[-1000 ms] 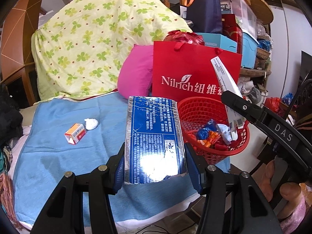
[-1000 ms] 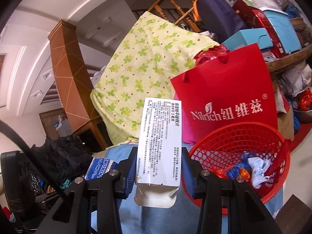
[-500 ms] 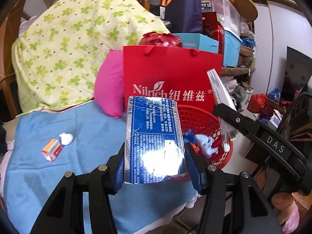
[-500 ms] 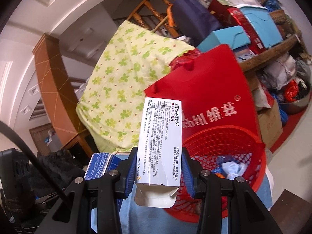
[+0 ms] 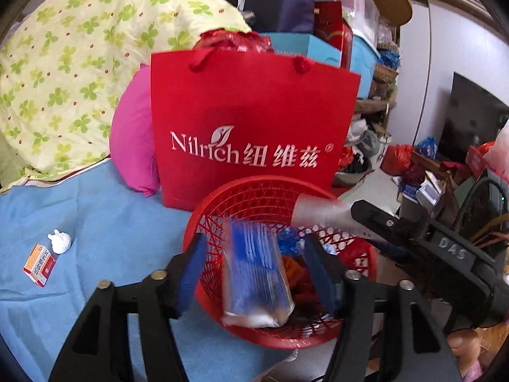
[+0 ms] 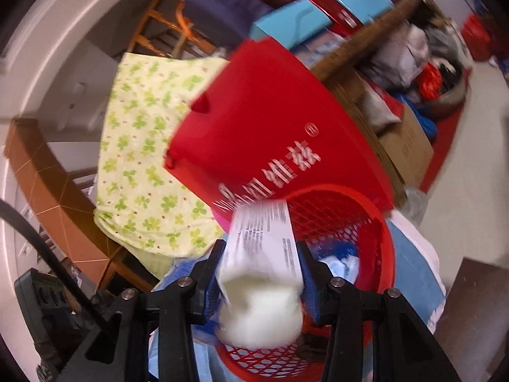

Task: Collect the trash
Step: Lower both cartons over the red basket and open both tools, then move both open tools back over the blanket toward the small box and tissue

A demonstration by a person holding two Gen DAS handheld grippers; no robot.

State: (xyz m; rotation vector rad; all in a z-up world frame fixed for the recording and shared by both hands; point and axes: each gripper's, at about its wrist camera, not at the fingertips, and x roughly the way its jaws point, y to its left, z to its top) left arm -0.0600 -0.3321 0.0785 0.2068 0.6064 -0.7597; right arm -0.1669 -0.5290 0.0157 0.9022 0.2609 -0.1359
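Note:
A red mesh basket (image 5: 254, 191) stands on the blue cloth (image 5: 95, 207) with wrappers inside; it also shows in the right wrist view (image 6: 366, 222). My left gripper (image 5: 254, 264) is open over the basket. The blue foil box (image 5: 254, 273) is loose between its fingers, blurred, dropping into the basket. My right gripper (image 6: 261, 270) hangs above the basket with the white medicine box (image 6: 264, 254) between its fingers; the box is blurred and slipping down, and I cannot tell if the pads still grip it. The right gripper also shows in the left wrist view (image 5: 366, 219).
A small orange-and-white box (image 5: 39, 264) and a crumpled white tissue (image 5: 60, 242) lie on the cloth at left. A red Nilrich paper bag (image 5: 251, 127) and pink pillow (image 5: 133, 146) stand behind the basket. A clover-print sheet (image 5: 79, 47) covers furniture behind.
Both grippers moved over the basket and tilted down. My left gripper opened and let go of the blue foil box. The white box has slid lower in my right gripper.

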